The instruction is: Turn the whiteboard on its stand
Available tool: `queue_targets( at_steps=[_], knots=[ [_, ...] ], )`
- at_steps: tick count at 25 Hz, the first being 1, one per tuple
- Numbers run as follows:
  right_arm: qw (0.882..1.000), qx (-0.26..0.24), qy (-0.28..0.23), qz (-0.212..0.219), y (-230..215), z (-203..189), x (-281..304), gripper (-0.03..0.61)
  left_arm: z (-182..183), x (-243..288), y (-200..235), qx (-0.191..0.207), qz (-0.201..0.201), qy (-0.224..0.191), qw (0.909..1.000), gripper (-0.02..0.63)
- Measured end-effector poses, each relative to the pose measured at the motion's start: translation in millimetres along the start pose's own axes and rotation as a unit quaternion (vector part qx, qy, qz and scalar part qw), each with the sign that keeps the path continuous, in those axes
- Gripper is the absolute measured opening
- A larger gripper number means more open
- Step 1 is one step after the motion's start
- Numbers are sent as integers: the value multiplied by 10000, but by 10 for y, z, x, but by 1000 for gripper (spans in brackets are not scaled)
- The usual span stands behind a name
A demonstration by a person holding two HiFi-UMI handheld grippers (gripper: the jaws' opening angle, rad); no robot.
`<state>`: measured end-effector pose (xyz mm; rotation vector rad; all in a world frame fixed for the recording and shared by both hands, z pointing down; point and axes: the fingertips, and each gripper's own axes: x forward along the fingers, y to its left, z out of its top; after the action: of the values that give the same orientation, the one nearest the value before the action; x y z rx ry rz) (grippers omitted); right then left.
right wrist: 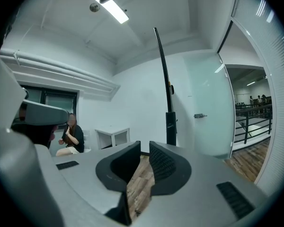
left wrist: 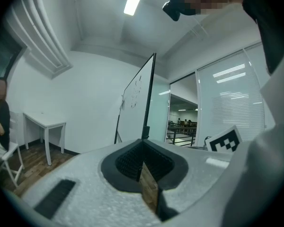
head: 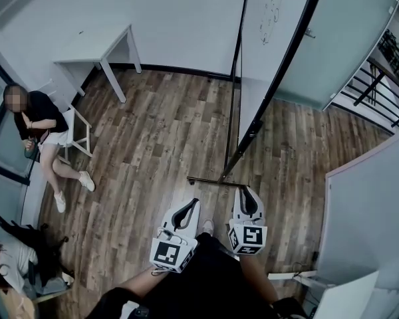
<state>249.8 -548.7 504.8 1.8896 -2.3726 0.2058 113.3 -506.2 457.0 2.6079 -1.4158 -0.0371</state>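
Two tongs, the left tongs [head: 194,202] and the right tongs [head: 245,190], are side by side, both closed with nothing between the jaws. They point at the whiteboard [head: 266,45], which stands just ahead, edge-on to them. Its long axis is upright – dark frame edge toward the tongs, scribbled face turned left. Its foot bar [head: 206,179] lies on the wooden floor [head: 153,138], which is open leftward as far as a seated person [head: 43,135]. A glass wall [head: 346,38] stands beyond on the right.
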Motion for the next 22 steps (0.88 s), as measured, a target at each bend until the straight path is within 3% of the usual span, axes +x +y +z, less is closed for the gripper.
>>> queue_targets(
  at_steps=[16,22],
  knots=[
    [9961,34,875,-126,-889,-510,1519,193,85,1132,200,-84,243,-53,9997,17],
    [9944,49,1022,-281,-1114,-651,2025,212,1,1349,352,-108,410,158,9990,17]
  ],
)
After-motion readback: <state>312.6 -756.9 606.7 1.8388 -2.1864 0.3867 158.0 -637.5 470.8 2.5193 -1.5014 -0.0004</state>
